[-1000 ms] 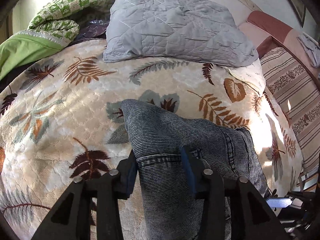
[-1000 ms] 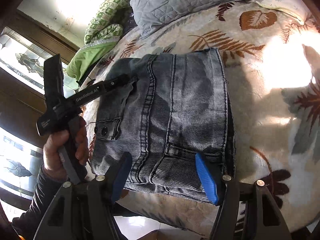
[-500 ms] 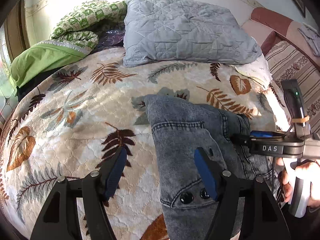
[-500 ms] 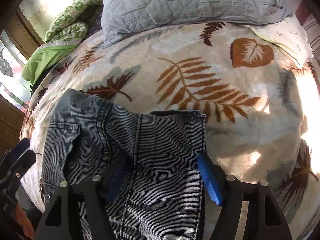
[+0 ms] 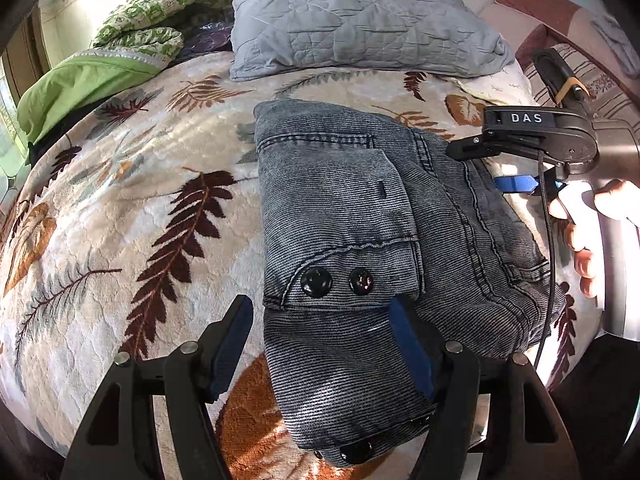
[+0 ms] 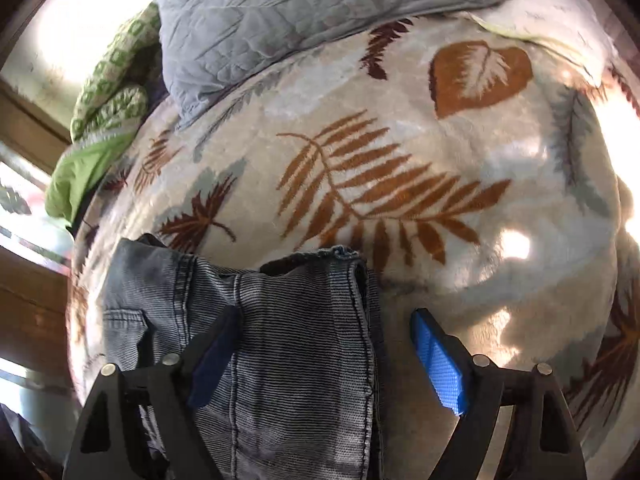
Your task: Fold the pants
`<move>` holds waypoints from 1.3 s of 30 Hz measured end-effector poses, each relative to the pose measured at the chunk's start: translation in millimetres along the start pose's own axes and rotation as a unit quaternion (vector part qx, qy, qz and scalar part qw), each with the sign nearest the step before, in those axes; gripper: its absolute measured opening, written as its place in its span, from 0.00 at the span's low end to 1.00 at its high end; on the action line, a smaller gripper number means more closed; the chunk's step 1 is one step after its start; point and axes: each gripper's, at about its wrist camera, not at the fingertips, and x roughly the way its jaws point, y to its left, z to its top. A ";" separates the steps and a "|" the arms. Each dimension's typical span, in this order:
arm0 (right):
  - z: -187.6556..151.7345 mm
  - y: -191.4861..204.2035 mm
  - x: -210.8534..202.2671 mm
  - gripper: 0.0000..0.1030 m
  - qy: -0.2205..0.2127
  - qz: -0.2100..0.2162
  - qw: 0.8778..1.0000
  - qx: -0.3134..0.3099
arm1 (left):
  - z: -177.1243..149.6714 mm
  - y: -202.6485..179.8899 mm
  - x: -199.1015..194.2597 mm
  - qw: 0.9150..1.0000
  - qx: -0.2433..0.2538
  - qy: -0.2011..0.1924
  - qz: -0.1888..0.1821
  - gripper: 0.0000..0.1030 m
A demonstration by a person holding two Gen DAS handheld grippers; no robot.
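Grey-blue jeans [image 5: 340,208] lie folded on a leaf-patterned blanket [image 5: 140,200], the snap-button flap toward me. My left gripper [image 5: 320,344] is open over their near end: its left pad stands clear of the cloth and its right pad sits beside the flap. A person's hand [image 5: 588,224] holds my right gripper [image 5: 474,166] over the jeans' right side. In the right wrist view the jeans [image 6: 288,320] lie between the pads of the right gripper [image 6: 326,360]. Those jaws are opening, and the right pad is well off the cloth.
A grey quilted pillow [image 5: 352,20] lies at the head of the bed, with a green patterned quilt [image 5: 80,80] to its left. Striped upholstery [image 5: 600,76] stands at the right. The bed's near edge runs just under both grippers. The blanket [image 6: 400,160] stretches beyond the jeans.
The left gripper let go of the jeans fold, widened and drew back toward the near end. The right gripper came in low over the jeans' edge and its jaws spread wider.
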 end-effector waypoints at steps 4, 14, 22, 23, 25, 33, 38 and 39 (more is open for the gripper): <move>-23.6 15.3 -44.0 0.85 -0.039 0.025 0.997 -0.061 | 1.9 6.7 -11.9 1.000 -0.010 -0.014 0.007 0.70; -72.0 -41.0 -38.1 0.85 0.029 0.121 0.992 0.012 | 6.4 27.0 -7.0 0.998 -0.058 -0.002 -0.019 0.72; -61.1 -53.6 -22.5 0.86 0.038 0.172 0.982 0.063 | 14.0 67.4 43.0 0.956 -0.226 0.064 -0.178 0.79; -60.1 -51.8 -20.2 0.86 0.043 0.183 0.980 0.066 | 16.6 63.9 42.2 0.957 -0.219 0.057 -0.180 0.79; -59.9 -43.6 -16.3 0.82 0.053 0.200 0.976 0.060 | 20.8 55.9 43.5 0.955 -0.206 0.059 -0.206 0.77; -65.7 -4.1 -27.7 0.24 0.048 0.134 0.989 -0.029 | 31.1 39.4 27.3 0.977 -0.142 0.044 -0.151 0.23; -58.1 41.5 -66.8 0.21 -0.011 0.122 0.988 -0.097 | 57.1 46.7 -12.8 0.988 -0.104 -0.030 -0.111 0.22; -52.9 50.9 -73.8 0.21 -0.024 0.123 0.986 -0.106 | 64.0 53.6 -20.1 0.987 -0.105 -0.043 -0.111 0.22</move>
